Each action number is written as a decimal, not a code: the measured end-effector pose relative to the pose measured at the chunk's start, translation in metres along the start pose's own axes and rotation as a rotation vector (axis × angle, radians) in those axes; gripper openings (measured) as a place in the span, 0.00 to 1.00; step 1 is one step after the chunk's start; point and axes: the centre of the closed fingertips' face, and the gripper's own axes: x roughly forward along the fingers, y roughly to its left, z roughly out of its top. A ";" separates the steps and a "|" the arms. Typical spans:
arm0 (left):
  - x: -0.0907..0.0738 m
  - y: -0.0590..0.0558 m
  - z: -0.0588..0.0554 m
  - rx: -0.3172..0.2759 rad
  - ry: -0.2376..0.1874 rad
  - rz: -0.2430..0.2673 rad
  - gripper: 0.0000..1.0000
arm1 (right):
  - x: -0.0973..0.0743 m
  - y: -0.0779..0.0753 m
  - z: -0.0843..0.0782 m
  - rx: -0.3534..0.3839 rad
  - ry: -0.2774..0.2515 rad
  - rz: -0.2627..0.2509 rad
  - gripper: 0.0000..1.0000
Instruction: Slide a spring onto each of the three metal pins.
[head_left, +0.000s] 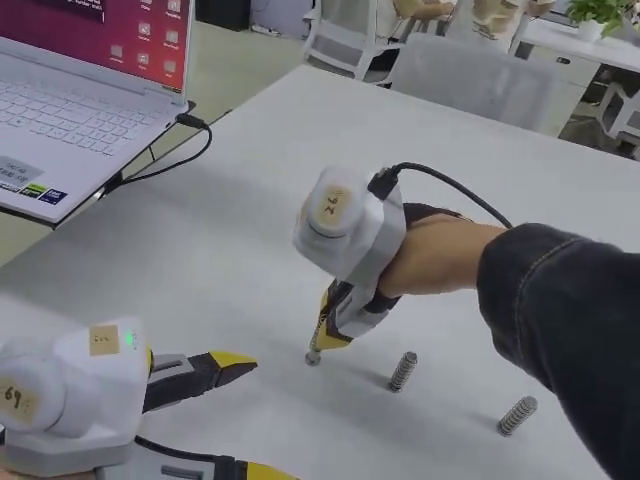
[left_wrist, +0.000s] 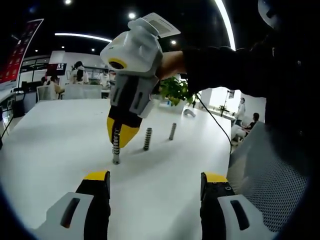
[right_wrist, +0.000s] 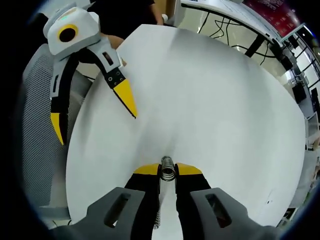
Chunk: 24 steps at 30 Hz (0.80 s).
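Centre of the head view: your right gripper is clamped on a spring, held upright with its lower end at 1 pin. Lower right: 2 standing springs, the nearer spring and the farther spring. Lower left: your left gripper, jaws apart.

The first spring is a small grey metal coil. It stands upright between the yellow jaw tips of the right gripper, and its lower end is over a short metal pin on the white table. The second spring and the third spring stand upright near it, apart from each other.
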 end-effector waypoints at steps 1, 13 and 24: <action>0.000 0.000 0.000 0.000 0.001 0.000 0.70 | 0.001 0.001 -0.001 -0.001 0.004 0.001 0.09; 0.000 0.000 -0.001 -0.003 0.000 0.005 0.70 | 0.012 0.002 -0.008 0.008 0.033 0.003 0.09; 0.001 0.000 -0.002 -0.005 0.001 0.002 0.69 | 0.015 0.002 -0.009 0.022 0.030 -0.001 0.09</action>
